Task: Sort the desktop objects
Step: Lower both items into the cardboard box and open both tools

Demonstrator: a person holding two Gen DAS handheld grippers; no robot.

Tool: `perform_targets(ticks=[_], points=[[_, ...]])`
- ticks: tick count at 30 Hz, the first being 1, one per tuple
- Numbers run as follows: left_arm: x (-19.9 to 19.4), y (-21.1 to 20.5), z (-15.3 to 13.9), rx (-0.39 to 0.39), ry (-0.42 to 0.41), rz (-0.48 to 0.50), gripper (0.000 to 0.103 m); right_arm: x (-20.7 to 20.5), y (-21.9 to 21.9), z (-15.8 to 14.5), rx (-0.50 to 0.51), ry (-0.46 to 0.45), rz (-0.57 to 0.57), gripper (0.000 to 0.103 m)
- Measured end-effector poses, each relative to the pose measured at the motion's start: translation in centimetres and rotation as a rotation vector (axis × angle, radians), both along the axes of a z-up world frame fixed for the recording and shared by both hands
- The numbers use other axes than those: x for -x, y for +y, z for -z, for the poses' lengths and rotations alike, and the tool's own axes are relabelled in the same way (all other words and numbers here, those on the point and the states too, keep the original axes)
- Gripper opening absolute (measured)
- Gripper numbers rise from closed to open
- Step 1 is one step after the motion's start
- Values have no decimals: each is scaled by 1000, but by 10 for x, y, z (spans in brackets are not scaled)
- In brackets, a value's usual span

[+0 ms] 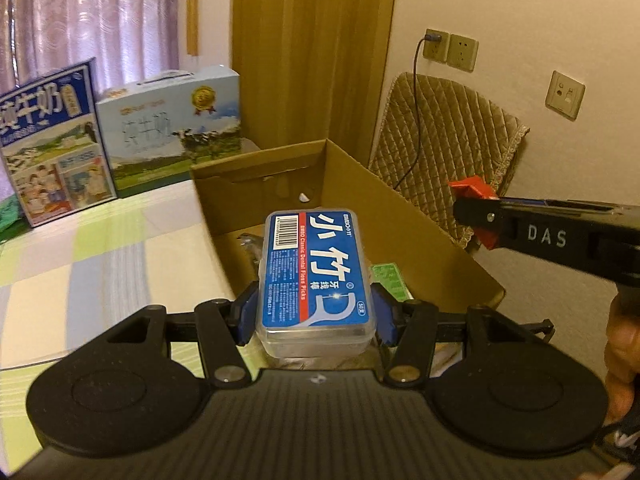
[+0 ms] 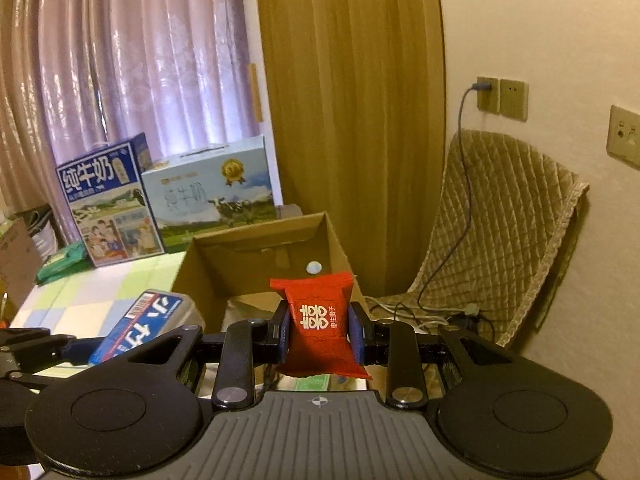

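Observation:
My left gripper (image 1: 316, 314) is shut on a clear plastic box of dental floss picks (image 1: 316, 276) with a blue label, held above the open cardboard box (image 1: 420, 220). My right gripper (image 2: 320, 330) is shut on a red candy packet (image 2: 322, 326) with white characters, also over the cardboard box (image 2: 256, 248). In the left wrist view the right gripper (image 1: 476, 200) comes in from the right, the red packet (image 1: 470, 186) at its tip. The floss box (image 2: 140, 326) shows at the left of the right wrist view. Inside the cardboard box lie a green packet (image 1: 390, 280) and some silvery wrapping.
Two milk cartons (image 1: 52, 144) (image 1: 172, 128) stand at the back of the checked tablecloth (image 1: 100, 264). A chair with a quilted cover (image 2: 500, 232) stands right of the box by the wall, with a cable (image 2: 460, 184) from a wall socket. A green pack (image 2: 64, 264) lies far left.

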State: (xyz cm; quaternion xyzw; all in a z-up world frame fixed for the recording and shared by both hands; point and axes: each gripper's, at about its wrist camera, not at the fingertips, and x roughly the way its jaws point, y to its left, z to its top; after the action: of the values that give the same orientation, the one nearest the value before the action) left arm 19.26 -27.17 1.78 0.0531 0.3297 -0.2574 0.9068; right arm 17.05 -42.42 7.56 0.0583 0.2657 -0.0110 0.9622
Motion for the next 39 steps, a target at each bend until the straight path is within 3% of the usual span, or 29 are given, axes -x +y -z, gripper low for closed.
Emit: perform_targets(ticks=[2, 3, 13, 18, 22, 27, 31, 35, 39], points=[[-7, -4, 5, 16, 7, 5, 57, -9, -3, 5, 1, 8, 1, 27], [-10, -5, 6, 14, 7, -1, 68, -12, -5, 6, -1, 12, 3, 27], [-6, 15, 9, 0, -10, -44, 68, -25, 0, 19, -28, 40, -36, 27], [0, 26, 10, -11, -8, -63, 70, -39, 7, 18, -103, 46, -96, 27], [3, 35, 12, -10, 2, -82, 77, -42, 6, 12, -132, 33, -81, 46], [14, 44, 10, -12, -5, -119, 86, -30, -2, 3, -124, 28, -45, 55], [32, 50, 3, -8, -16, -147, 101, -12, -5, -3, -107, 29, -30, 71], [50, 52, -7, -24, -33, -160, 102, 12, -5, -12, -81, 39, -28, 76], [69, 57, -20, -6, -20, -182, 102, 41, 0, -24, -48, 38, -34, 93]])
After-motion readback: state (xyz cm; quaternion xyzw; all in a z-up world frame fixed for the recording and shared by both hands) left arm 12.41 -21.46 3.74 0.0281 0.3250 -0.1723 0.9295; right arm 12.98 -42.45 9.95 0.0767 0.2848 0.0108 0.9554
